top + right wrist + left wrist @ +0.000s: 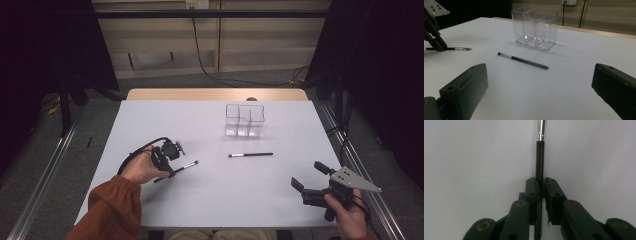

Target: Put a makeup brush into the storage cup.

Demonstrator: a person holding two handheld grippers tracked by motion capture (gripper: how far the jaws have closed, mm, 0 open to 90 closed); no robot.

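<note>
My left tool [169, 159] pinching brush [539, 162] by handle, low on surface [210, 190]. Right tool [310, 179] spread, idle. Second brush [251, 155] lies mid-surface, near clear organizer [244, 120]. I lift level, keep grip firm, likely drop into compartment.

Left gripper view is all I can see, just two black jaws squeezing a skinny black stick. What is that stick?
Observer: It's a makeup brush, lying on the white table with the left gripper closed on its handle.
Operator: Is there another one?
Observer: Yes, a second brush lies loose in the middle of the table.
Operator: Where could they go?
Observer: Maybe in a clear organizer with compartments, standing beyond the second brush; it looks empty.
Operator: What's the other gripper doing?
Observer: The right gripper is held above the table's near right corner, jaws wide open, holding nothing.
</note>
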